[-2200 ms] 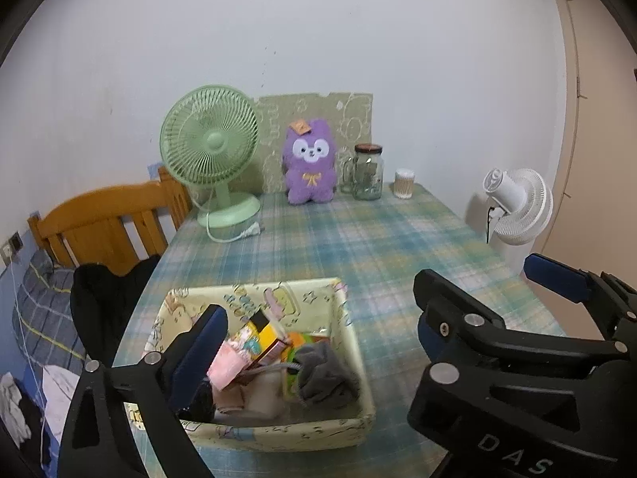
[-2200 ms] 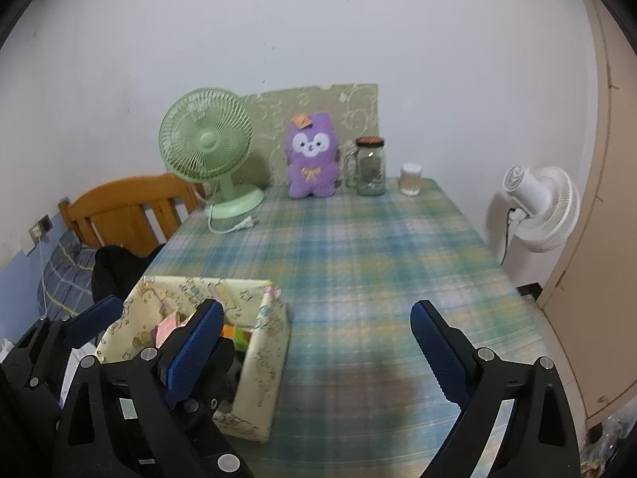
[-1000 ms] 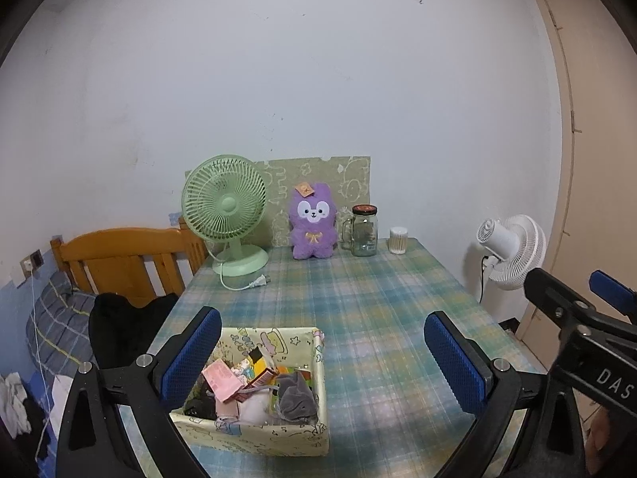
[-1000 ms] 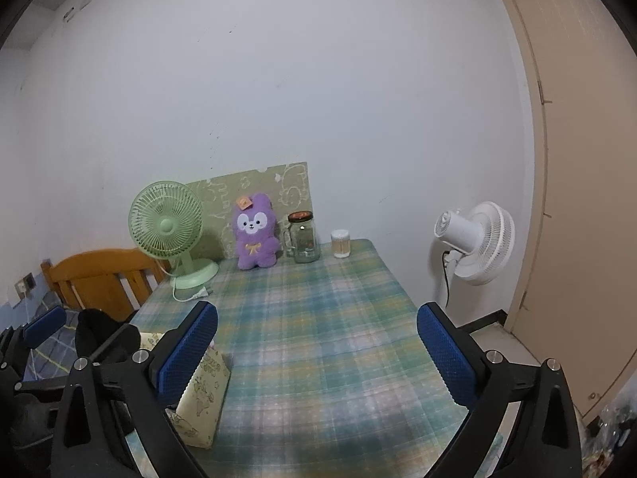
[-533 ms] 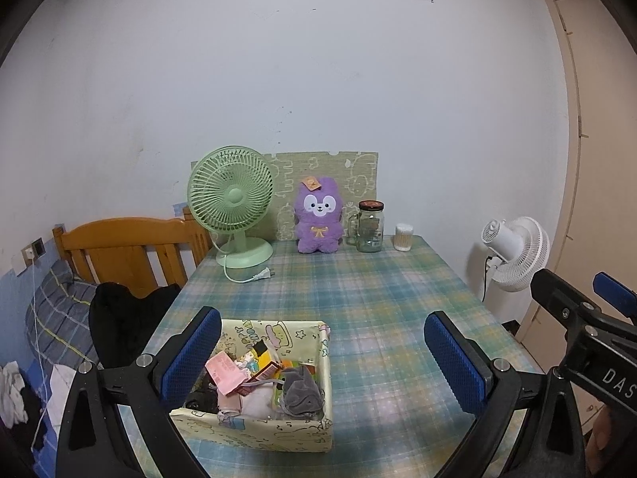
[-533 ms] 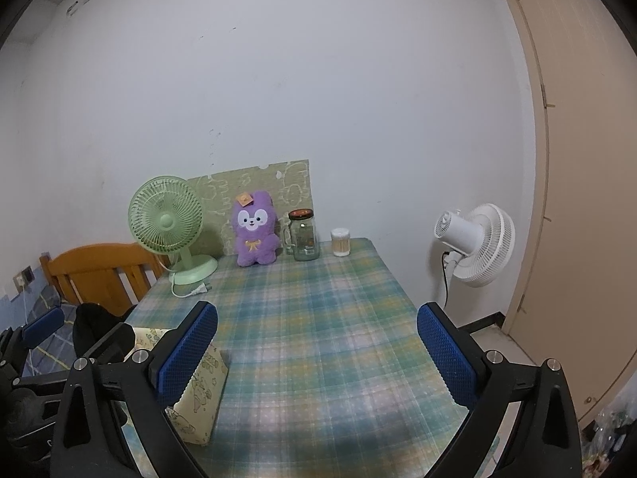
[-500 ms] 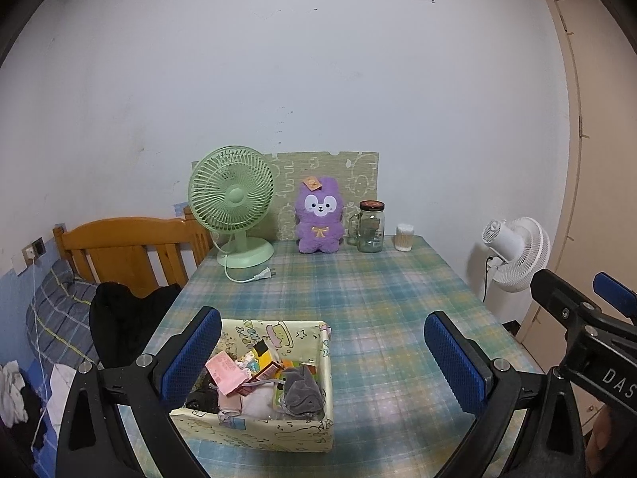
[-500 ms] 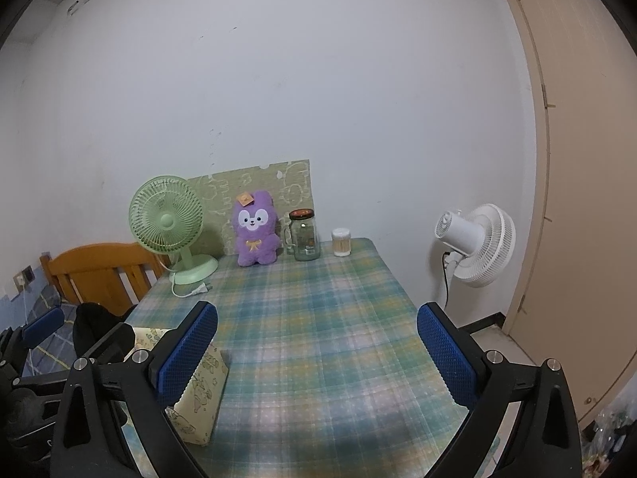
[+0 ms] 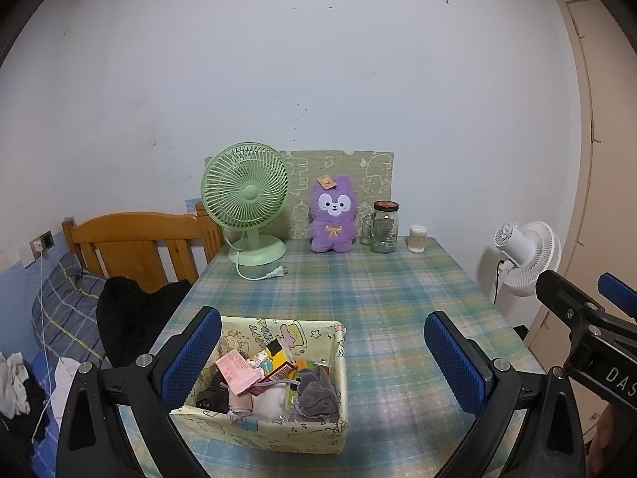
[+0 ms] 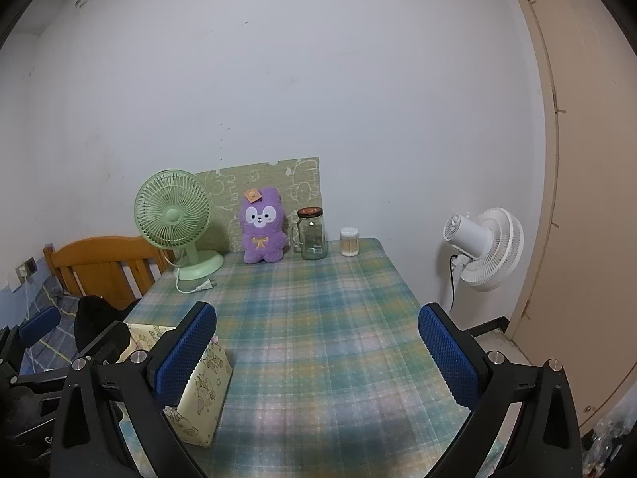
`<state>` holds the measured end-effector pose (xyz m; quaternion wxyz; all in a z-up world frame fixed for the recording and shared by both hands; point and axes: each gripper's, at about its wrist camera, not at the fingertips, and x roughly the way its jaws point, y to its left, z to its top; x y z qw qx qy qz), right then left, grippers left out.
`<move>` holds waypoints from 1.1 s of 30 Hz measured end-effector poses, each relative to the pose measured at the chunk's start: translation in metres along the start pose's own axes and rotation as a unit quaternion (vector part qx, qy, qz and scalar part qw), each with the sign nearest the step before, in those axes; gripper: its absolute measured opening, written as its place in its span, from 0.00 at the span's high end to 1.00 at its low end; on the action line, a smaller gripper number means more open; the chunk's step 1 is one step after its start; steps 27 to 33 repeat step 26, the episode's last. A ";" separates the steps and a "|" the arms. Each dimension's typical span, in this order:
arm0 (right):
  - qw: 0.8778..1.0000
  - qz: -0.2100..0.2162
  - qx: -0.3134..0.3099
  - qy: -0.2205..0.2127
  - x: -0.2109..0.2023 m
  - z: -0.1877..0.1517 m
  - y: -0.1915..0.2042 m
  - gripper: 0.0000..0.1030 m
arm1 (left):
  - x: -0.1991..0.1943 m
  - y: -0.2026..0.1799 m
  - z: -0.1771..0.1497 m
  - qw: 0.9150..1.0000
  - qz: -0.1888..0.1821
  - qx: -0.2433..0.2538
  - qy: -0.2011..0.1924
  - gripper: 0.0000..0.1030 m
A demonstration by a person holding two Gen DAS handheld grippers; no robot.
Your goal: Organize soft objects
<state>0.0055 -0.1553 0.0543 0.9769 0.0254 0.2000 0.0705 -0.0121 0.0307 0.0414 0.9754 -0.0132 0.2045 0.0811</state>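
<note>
Both grippers — left gripper point(image 9: 322, 352), right gripper point(image 10: 316, 348) — gape wide, empty, above the box point(image 9: 262, 430).

The right tool point(image 10: 316, 352) is held above the counter point(image 10: 318, 318) with its two blue fingers point(image 10: 185, 352) spread wide apart, and nothing is gripped between them. A checked cloth is laid over the counter. A yellow box point(image 10: 201, 392) with cartoon drawings is seen at the near left, partly hidden by the left finger. At the far end, a green fan point(image 10: 175, 221), a purple plush toy point(image 10: 262, 227), a glass jar point(image 10: 312, 235) and a small tub of cotton buds point(image 10: 349, 241) are lined up by the wall. A white fan point(image 10: 483, 249) is seen off the right side of the counter. Part of the left tool point(image 10: 40, 328) is seen at the left edge.
</note>
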 end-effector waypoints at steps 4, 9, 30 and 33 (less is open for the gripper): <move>1.000 0.000 -0.001 -0.001 0.000 0.000 0.000 0.00 | 0.000 0.000 0.000 1.000 0.000 0.000 0.001 0.00; 1.000 -0.003 -0.002 0.000 0.003 0.000 0.000 0.00 | 0.001 -0.001 0.000 1.000 -0.002 0.001 0.002 0.00; 1.000 -0.003 0.001 0.003 0.005 -0.004 -0.004 0.00 | 0.001 -0.004 -0.002 1.000 0.000 0.004 0.006 0.00; 1.000 -0.003 0.001 0.003 0.005 -0.004 -0.004 0.00 | 0.001 -0.004 -0.002 1.000 0.000 0.004 0.006 0.00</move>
